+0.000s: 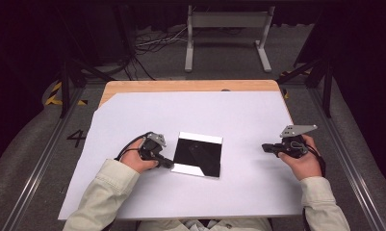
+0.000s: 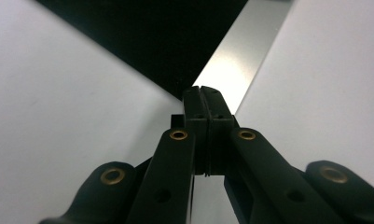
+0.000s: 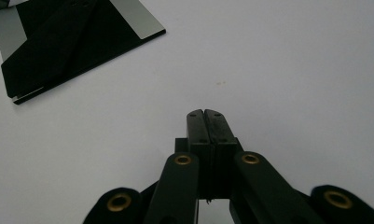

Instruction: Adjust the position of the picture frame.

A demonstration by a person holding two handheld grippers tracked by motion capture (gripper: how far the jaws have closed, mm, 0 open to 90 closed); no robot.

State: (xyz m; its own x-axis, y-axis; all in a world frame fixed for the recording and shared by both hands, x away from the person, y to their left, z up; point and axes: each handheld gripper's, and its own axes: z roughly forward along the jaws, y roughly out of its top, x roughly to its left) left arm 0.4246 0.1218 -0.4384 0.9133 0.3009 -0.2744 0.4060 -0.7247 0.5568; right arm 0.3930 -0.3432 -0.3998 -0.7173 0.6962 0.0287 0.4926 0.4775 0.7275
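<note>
On white sheet, black square panel – material unclear, left gripper pinched closed at its 9 o'clock edge, right gripper closed empty at 3 o'clock – dark room beyond

— What's on the white sheet?
— A flat square panel, glossy black with silvery strips along its twelve and six o'clock edges, lying flat near the middle, turned slightly clockwise.
— Anything on it?
— Just dark reflections.
</note>
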